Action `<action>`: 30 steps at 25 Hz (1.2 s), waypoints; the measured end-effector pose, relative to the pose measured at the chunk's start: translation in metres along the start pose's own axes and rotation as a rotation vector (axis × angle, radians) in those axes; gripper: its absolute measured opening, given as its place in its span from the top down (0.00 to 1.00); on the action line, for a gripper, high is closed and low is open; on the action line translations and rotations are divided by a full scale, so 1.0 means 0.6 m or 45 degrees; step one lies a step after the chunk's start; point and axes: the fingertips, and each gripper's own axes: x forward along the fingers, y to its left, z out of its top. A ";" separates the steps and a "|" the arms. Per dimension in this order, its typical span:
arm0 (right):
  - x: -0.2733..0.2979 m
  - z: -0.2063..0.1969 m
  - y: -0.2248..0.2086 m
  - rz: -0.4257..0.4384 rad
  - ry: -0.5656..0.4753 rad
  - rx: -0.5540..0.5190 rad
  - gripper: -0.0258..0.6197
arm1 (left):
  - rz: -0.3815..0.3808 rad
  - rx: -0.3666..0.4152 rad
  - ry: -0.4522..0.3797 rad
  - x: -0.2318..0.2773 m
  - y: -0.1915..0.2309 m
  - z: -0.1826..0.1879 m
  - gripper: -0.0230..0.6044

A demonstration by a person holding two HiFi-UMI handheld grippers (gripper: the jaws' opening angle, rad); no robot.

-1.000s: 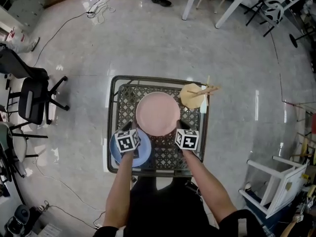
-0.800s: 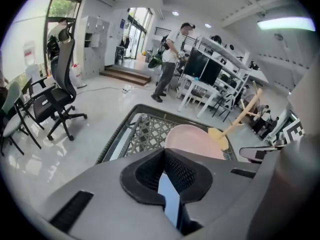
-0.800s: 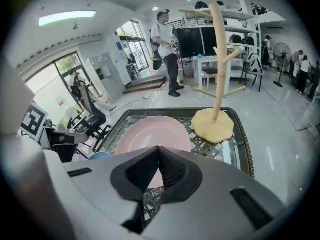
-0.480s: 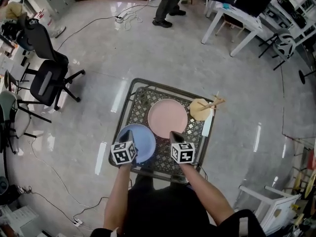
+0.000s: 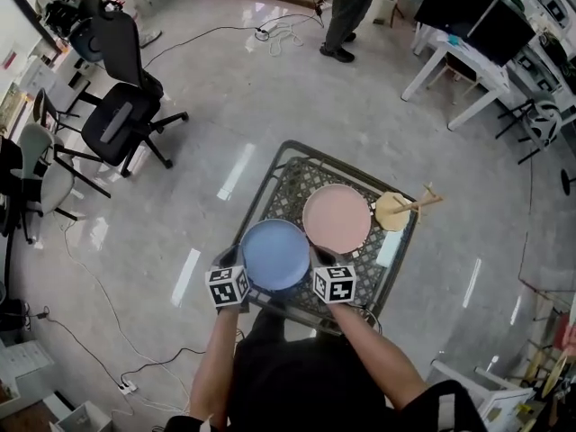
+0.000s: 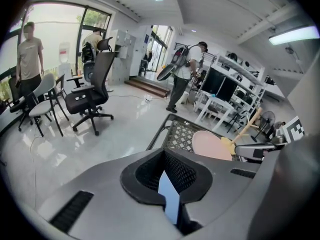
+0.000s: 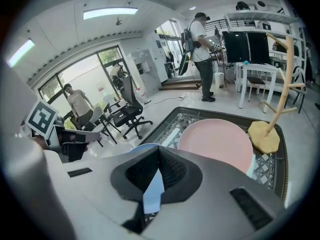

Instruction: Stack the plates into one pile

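Observation:
A blue plate (image 5: pixel 275 255) hangs level over the near left part of the black lattice table (image 5: pixel 286 196). My left gripper (image 5: pixel 238 260) is shut on its left rim and my right gripper (image 5: pixel 314 258) is shut on its right rim. In the left gripper view a strip of the blue plate (image 6: pixel 169 200) shows between the jaws. The right gripper view shows the same blue plate (image 7: pixel 152 190) pinched the same way. A pink plate (image 5: pixel 337 219) lies flat on the table just beyond, to the right, also seen as a pink plate (image 7: pixel 217 141) ahead of the right gripper.
A wooden stand with pegs (image 5: pixel 401 210) sits at the table's far right corner. Office chairs (image 5: pixel 121 120) stand to the left on the glossy floor. A person (image 5: pixel 346 7) stands beyond, near a white desk (image 5: pixel 450 70). Cables (image 5: pixel 108 331) trail across the floor.
Both grippers left the pink plate's near edge, came to the blue plate's two sides and shut on it. The blue plate now sits higher and more to the middle.

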 end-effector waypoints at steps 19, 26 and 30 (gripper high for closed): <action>0.089 -0.141 0.023 -0.095 0.296 0.025 0.85 | -0.019 0.008 0.244 0.070 0.096 -0.146 0.93; 0.112 -0.184 -0.006 -0.141 0.384 0.087 0.82 | -0.058 -0.015 0.320 0.104 0.099 -0.177 0.92; 0.121 -0.198 -0.021 -0.165 0.419 0.104 0.79 | -0.068 -0.015 0.373 0.122 0.098 -0.195 0.80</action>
